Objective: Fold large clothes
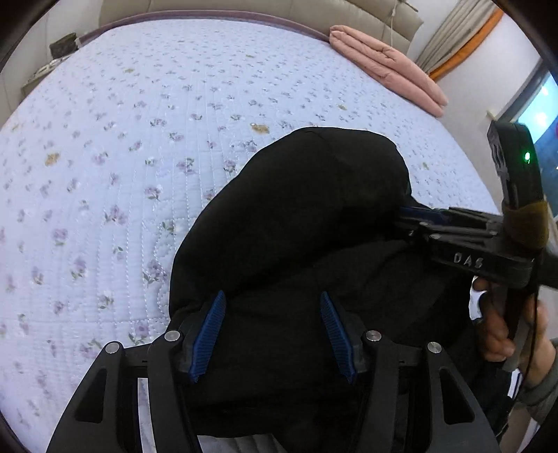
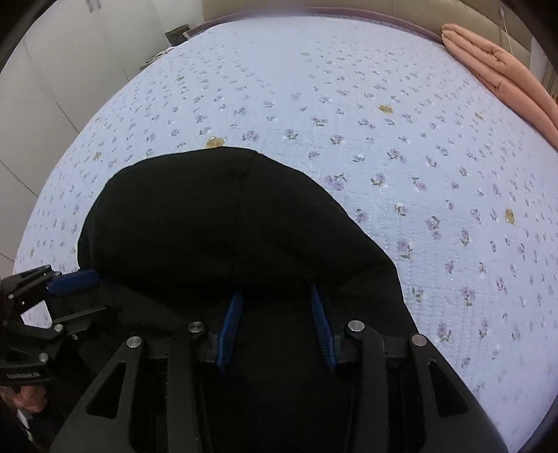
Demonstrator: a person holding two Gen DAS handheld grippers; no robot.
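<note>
A large black garment lies bunched on the near part of a bed with a pale blue floral quilt. It also shows in the right wrist view. My left gripper is open, its blue pads spread apart over the black cloth. My right gripper is open too, pads set apart over the garment's near edge. In the left wrist view the right gripper comes in from the right, its tips at the cloth's right side. In the right wrist view the left gripper sits at the cloth's left side.
A folded pink duvet lies at the bed's far right corner, also in the right wrist view. A beige padded headboard runs behind the bed. White wardrobe doors stand to the left. A window is at the right.
</note>
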